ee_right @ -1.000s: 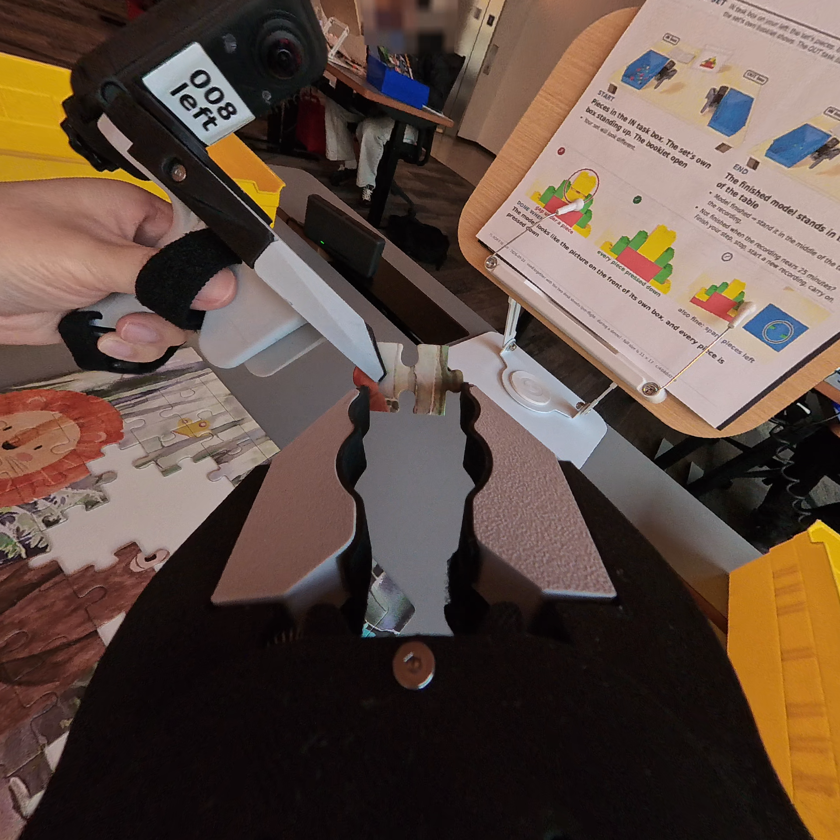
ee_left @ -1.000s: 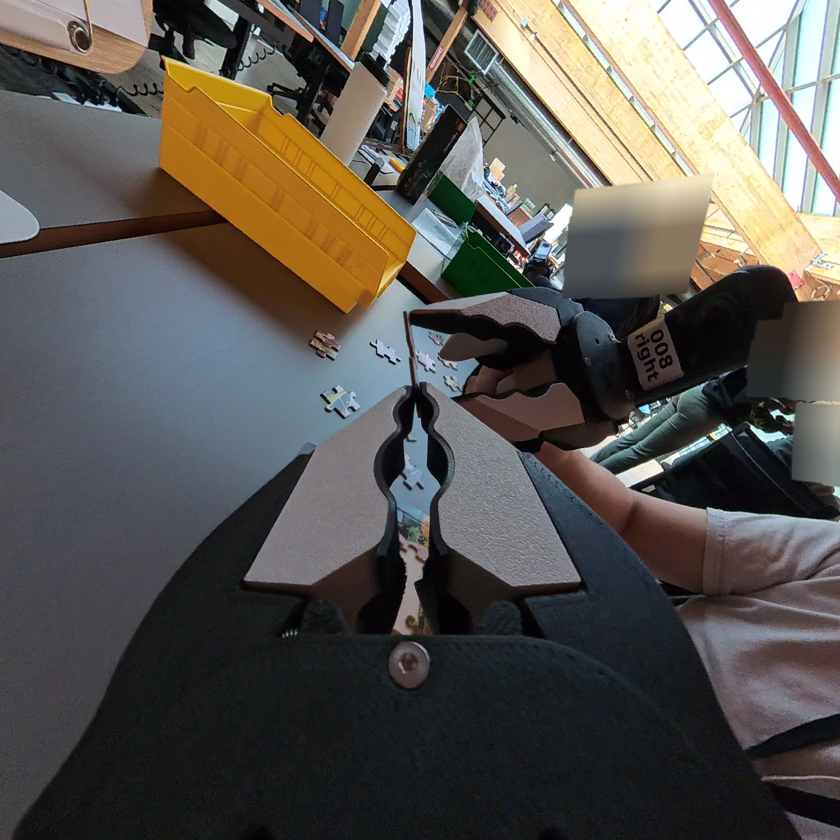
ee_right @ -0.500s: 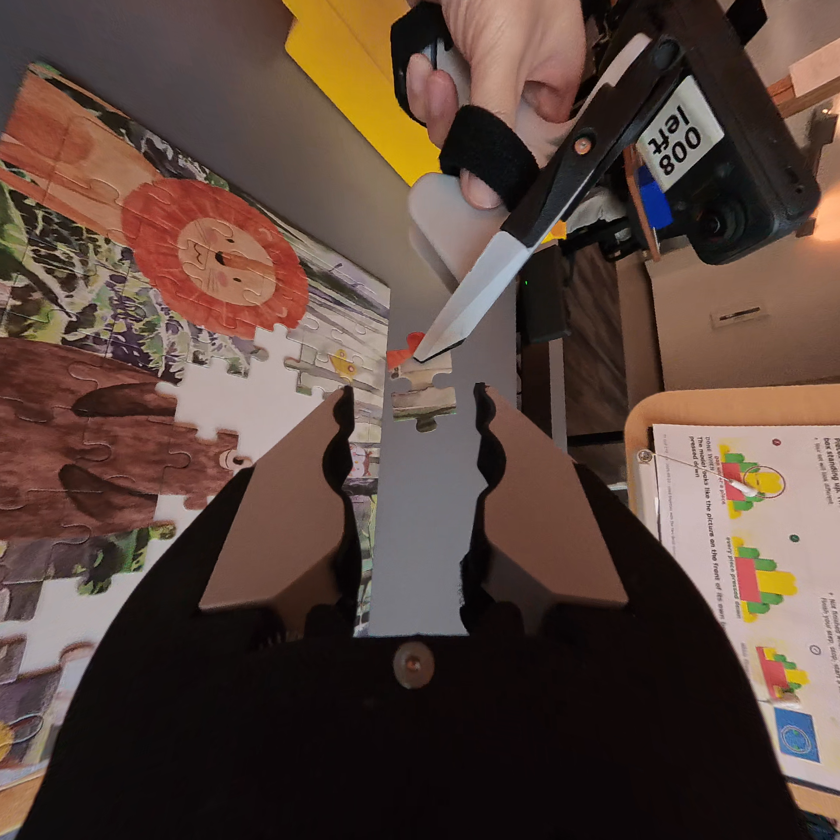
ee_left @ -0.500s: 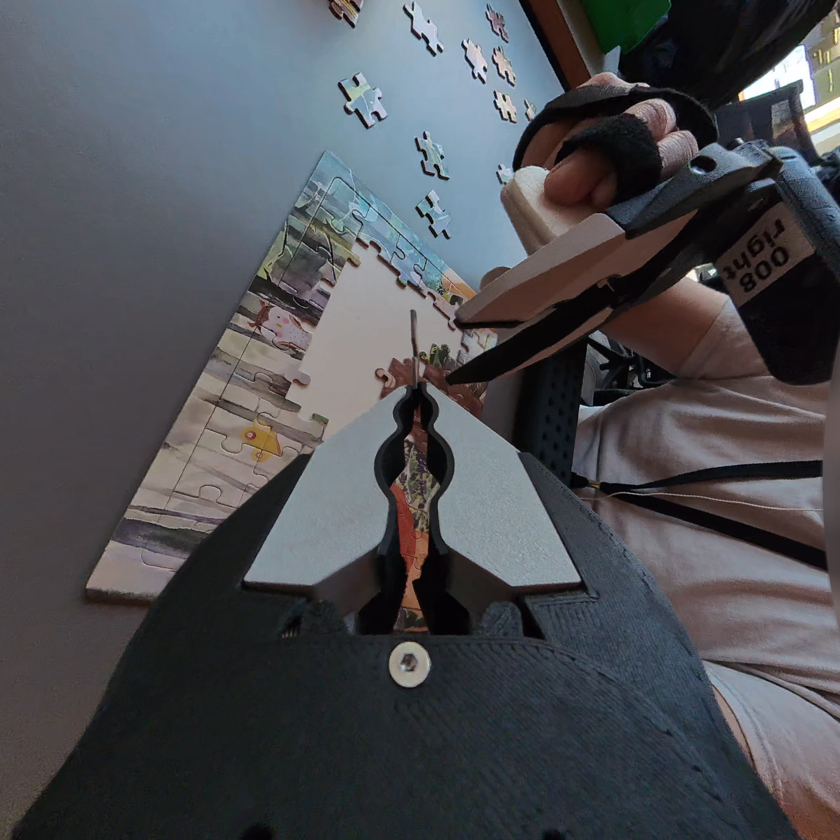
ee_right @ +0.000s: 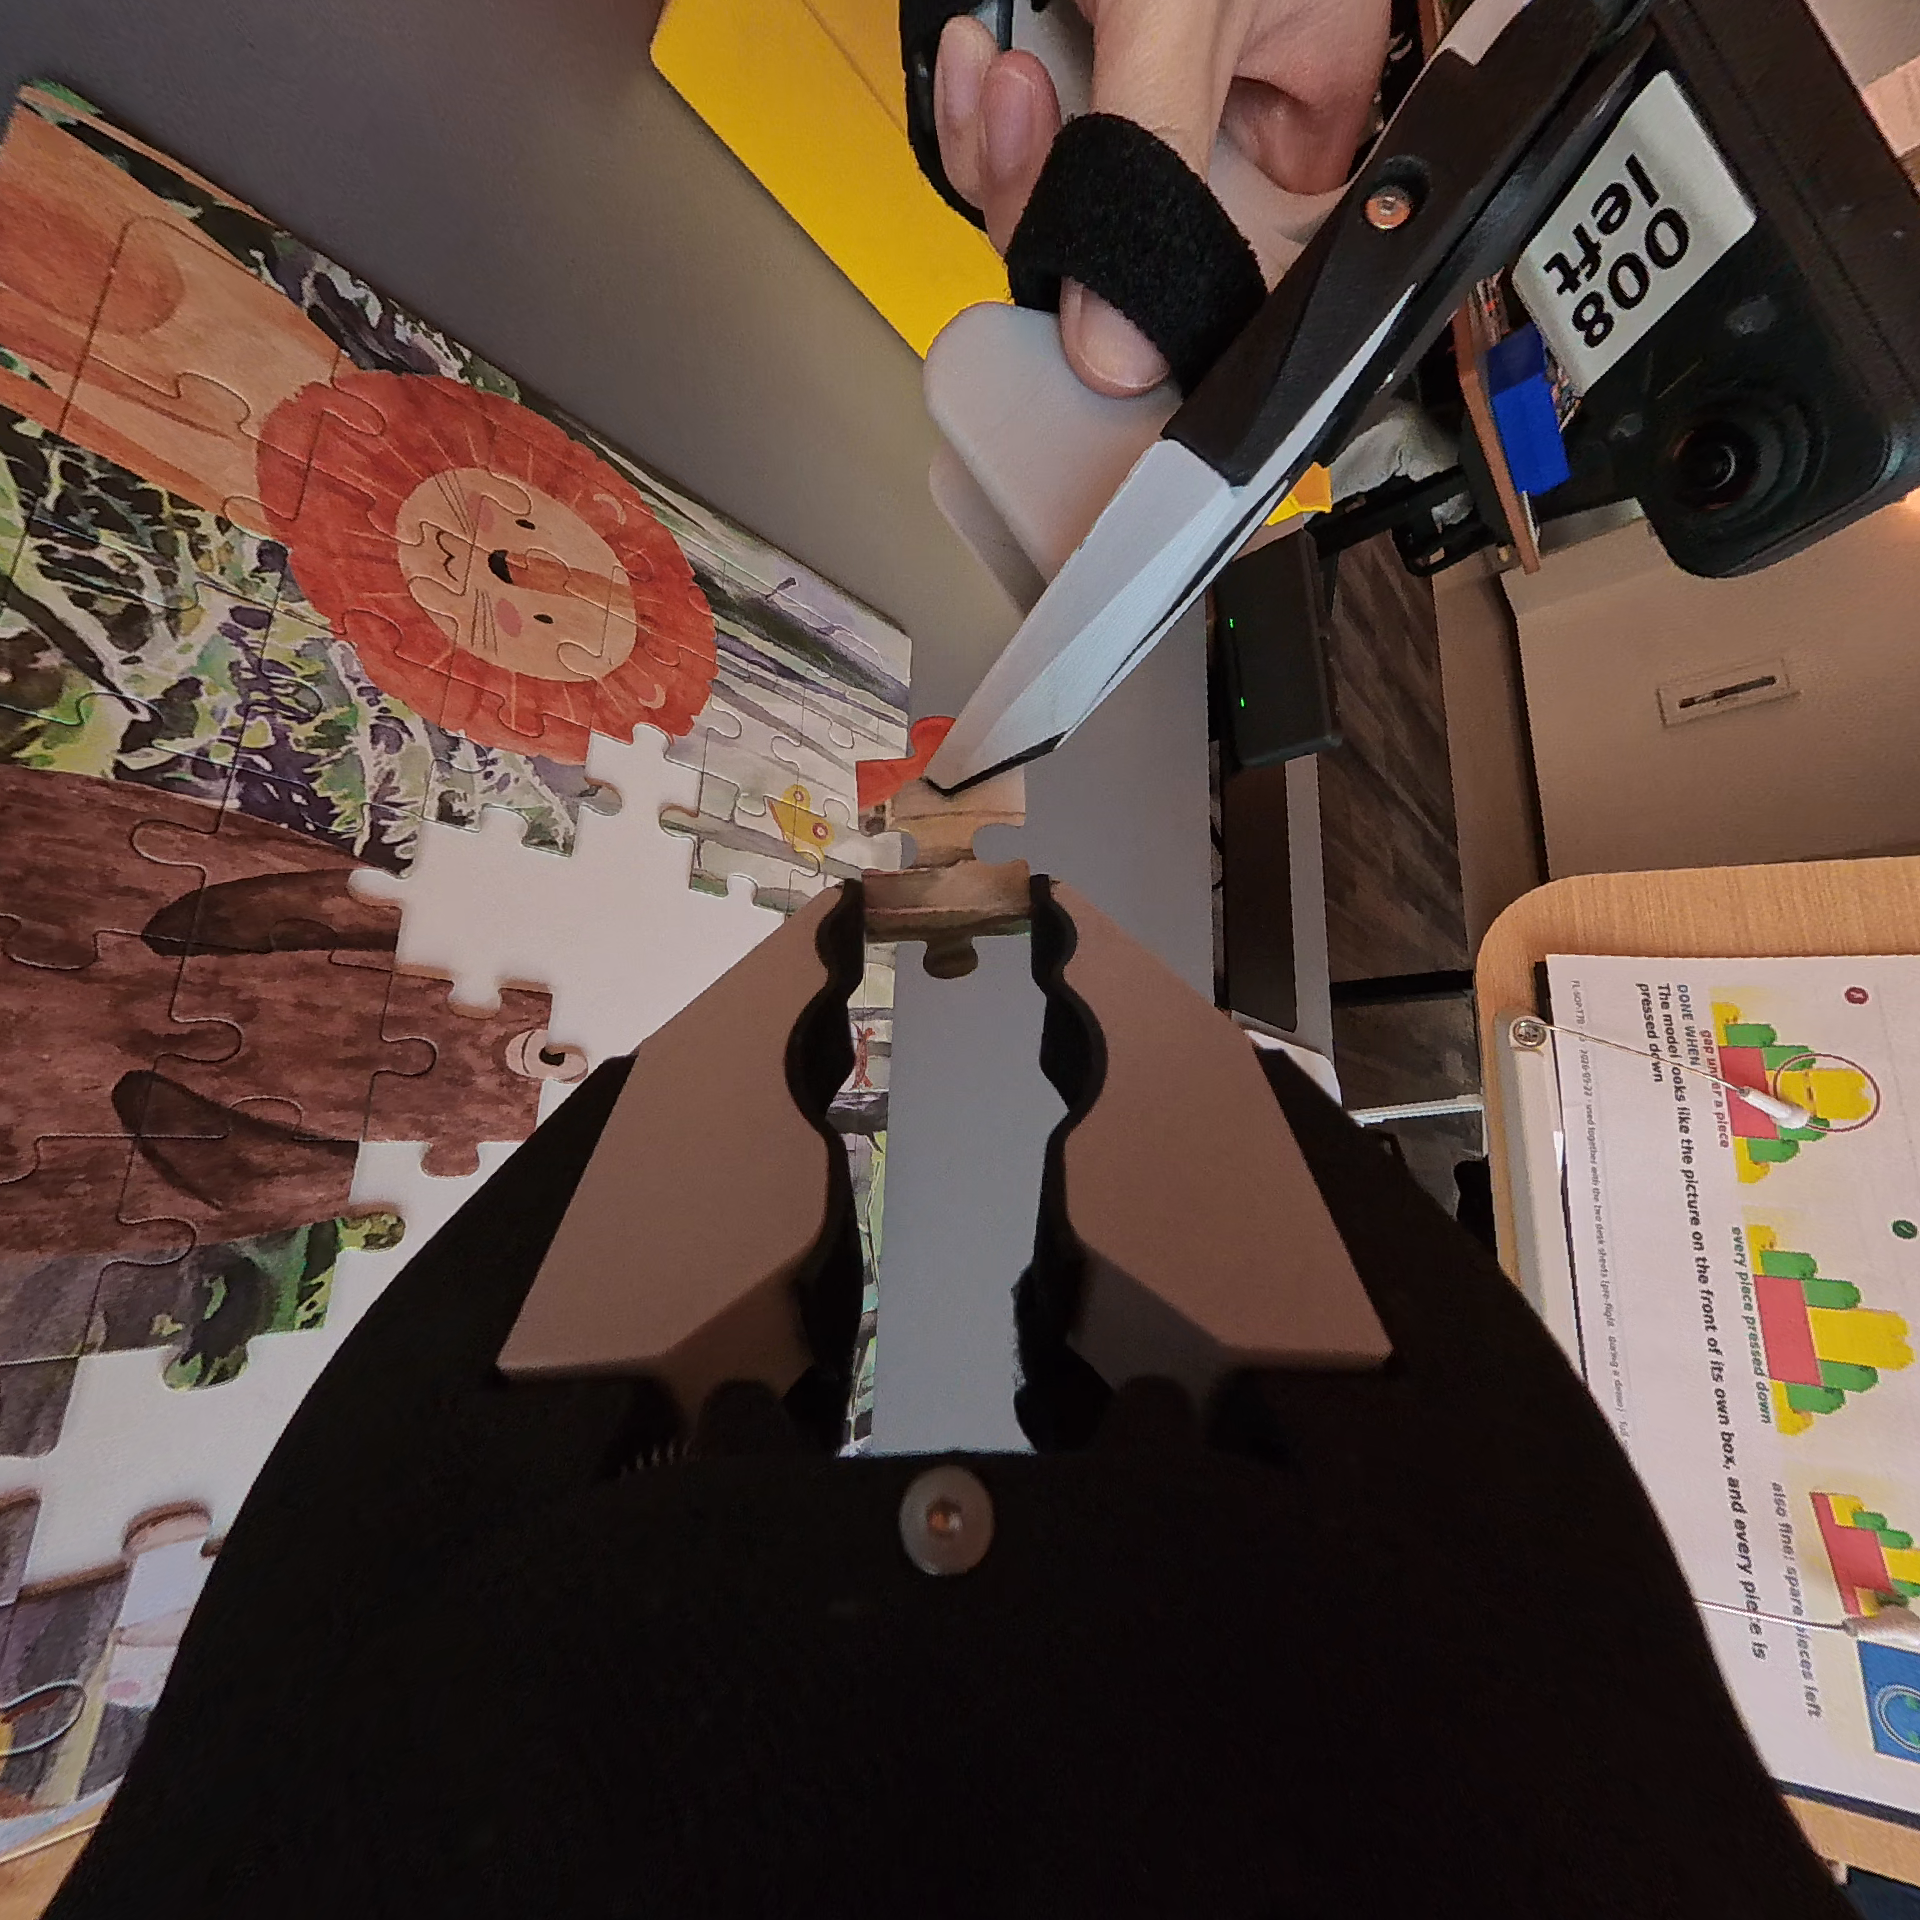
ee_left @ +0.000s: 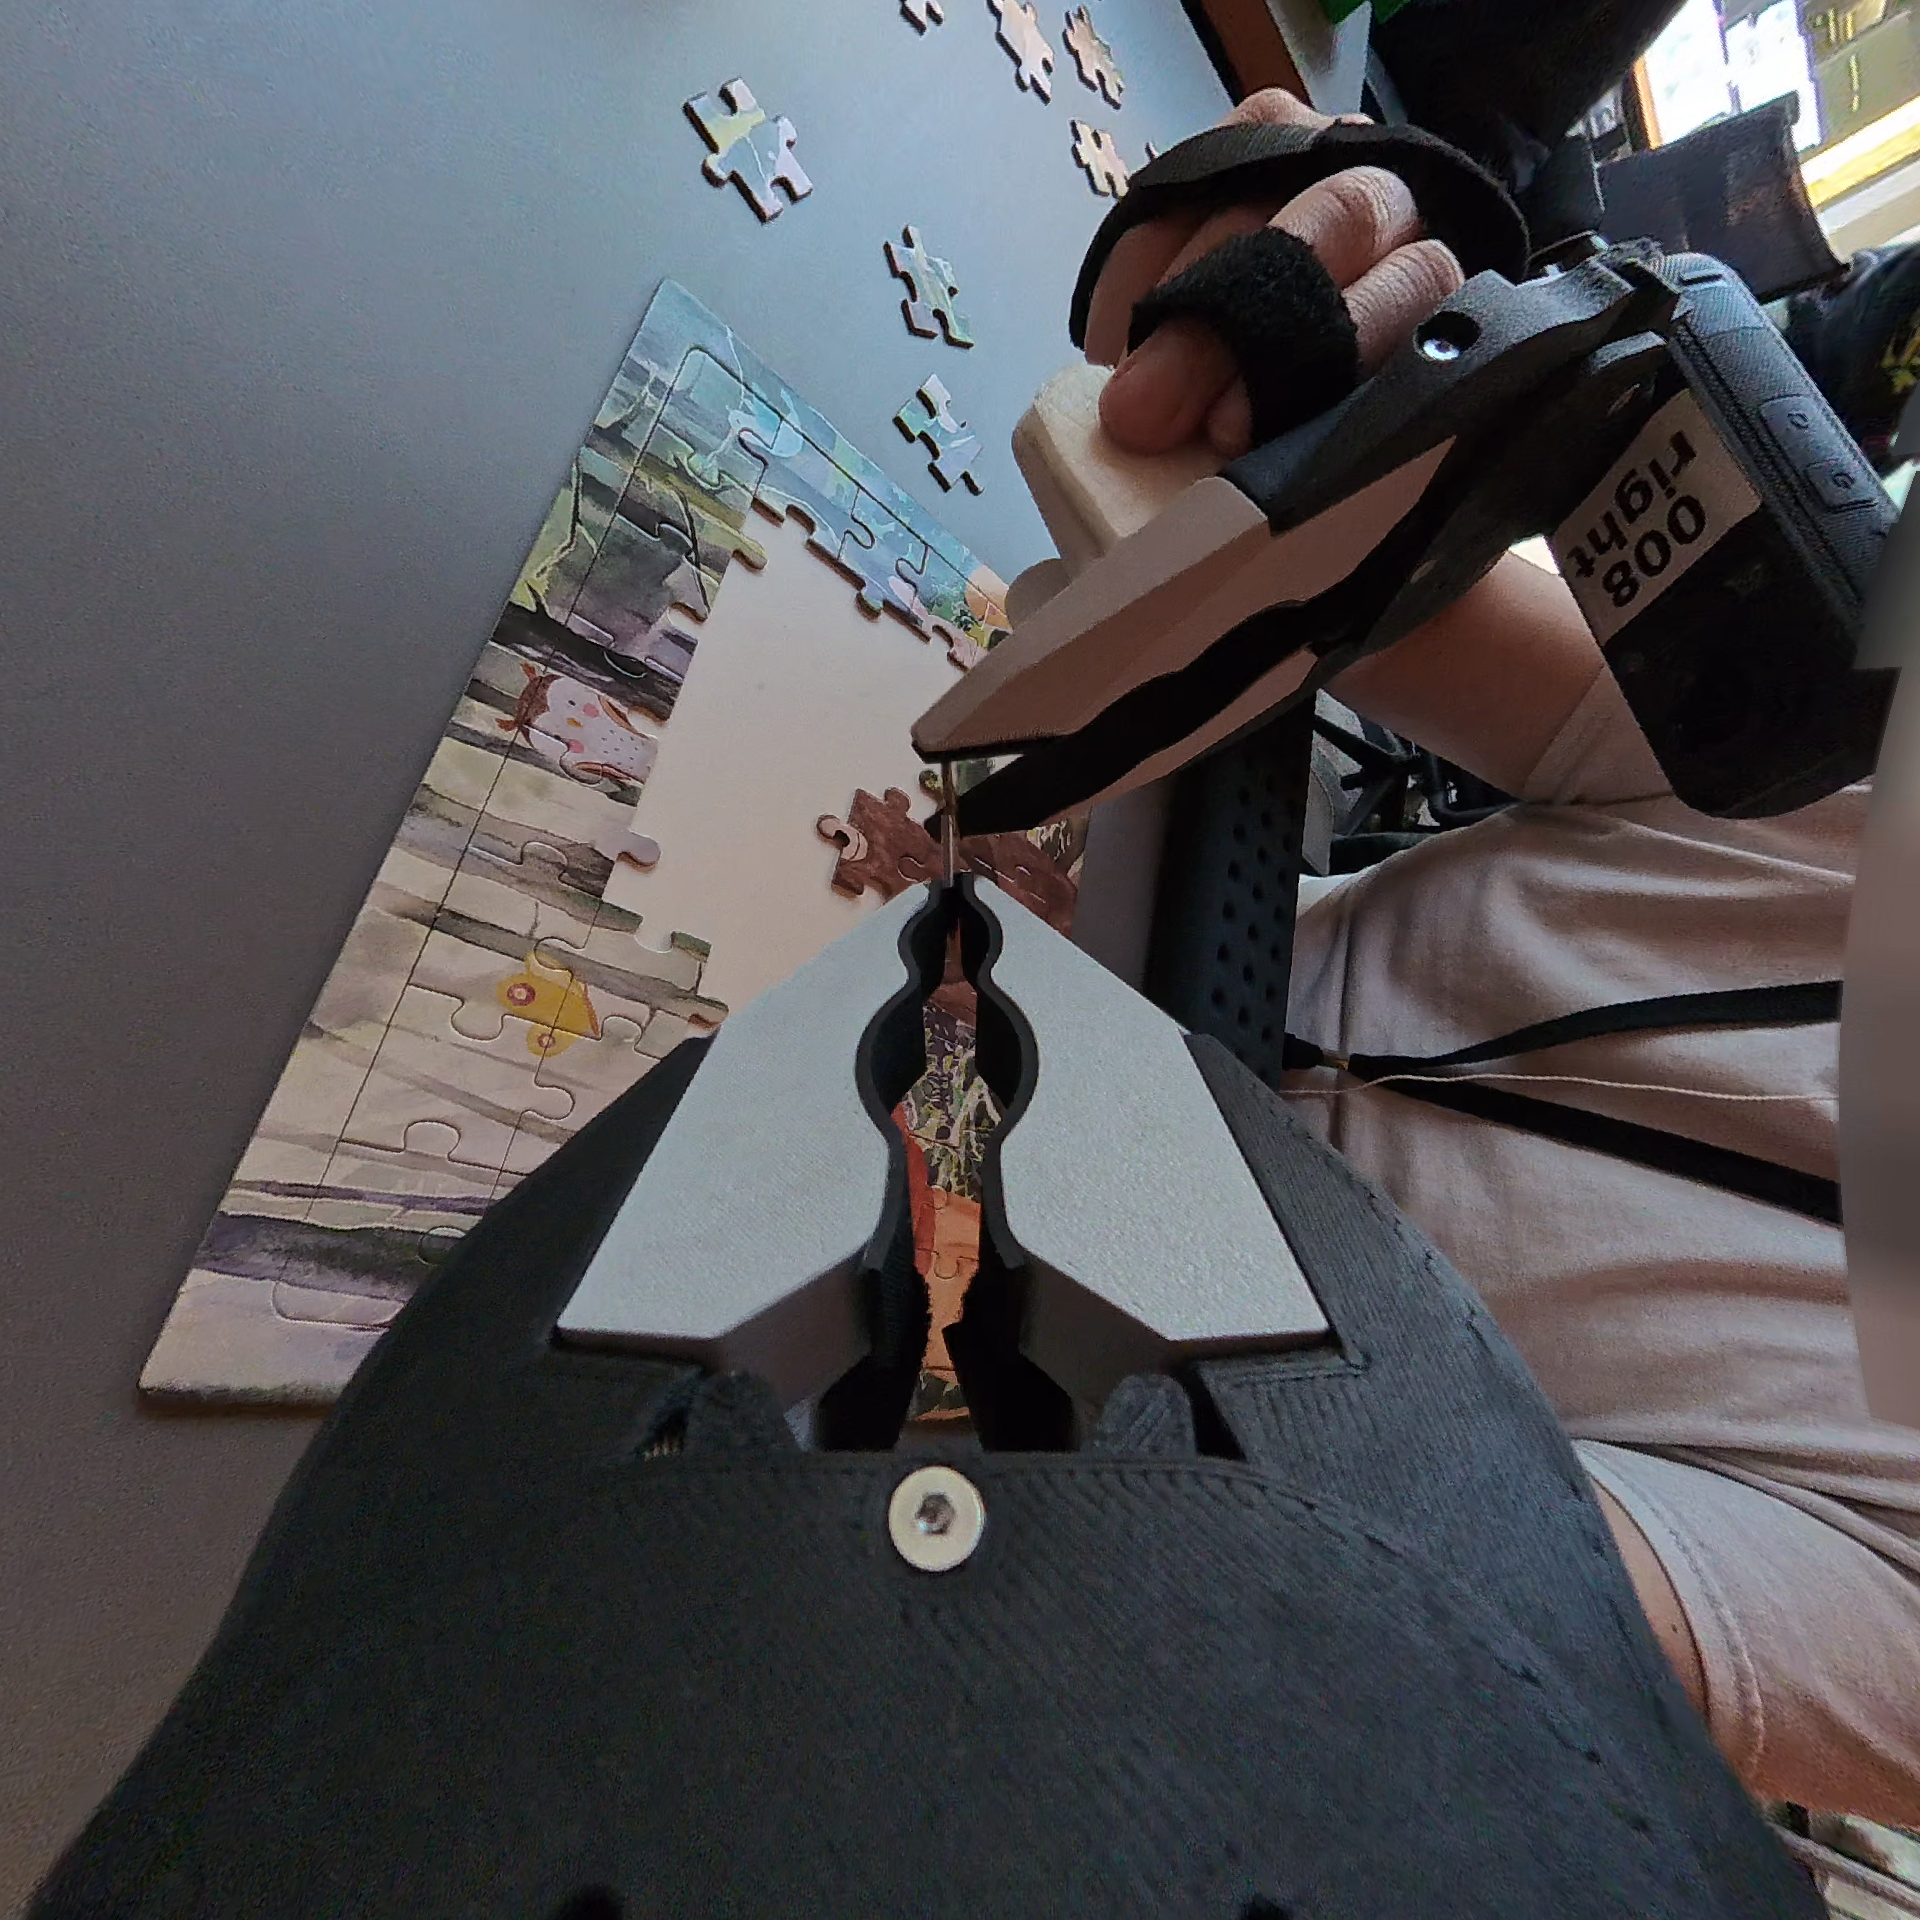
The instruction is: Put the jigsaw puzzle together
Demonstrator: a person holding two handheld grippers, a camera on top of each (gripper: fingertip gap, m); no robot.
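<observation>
- Grey tabletop (ee_left: pixel 260 416) carries the partly built jigsaw (ee_right: pixel 312 727); bare grey surface runs wide on the far side of its border in the left wrist view; a yellow bin (ee_right: pixel 831 156) sits beyond the puzzle's far edge in the right wrist view.
- Jigsaw border (ee_left: pixel 436 1039) is assembled along two sides that meet at a corner; inside it lies a broad white backing gap (ee_left: pixel 790 707) with toothed edges; lion face (ee_right: pixel 509 571) and brown animal (ee_right: pixel 208 1039) are filled in.
- Loose pieces (ee_left: pixel 748 145) lie scattered on the table past the corner, well apart from one another.
- Left gripper (ee_left: pixel 951 883) is pinched onto a puzzle piece (ee_right: pixel 940 831), seen edge-on as a thin sliver at its tips; from the right wrist view the piece hangs in the air above the puzzle's right edge, its red corner by the left tips.
- Right gripper (ee_right: pixel 945 904) has its fingers on either side of the same piece's lower half, touching both edges; the jaws stand partly apart at the width of the piece, clamped on it.
- Both tools meet tip to tip over the puzzle's edge, so room there is tight.
- Instruction sheet (ee_right: pixel 1714 1299) on a wooden board (ee_right: pixel 1517 914) stands off the table to the right.
</observation>
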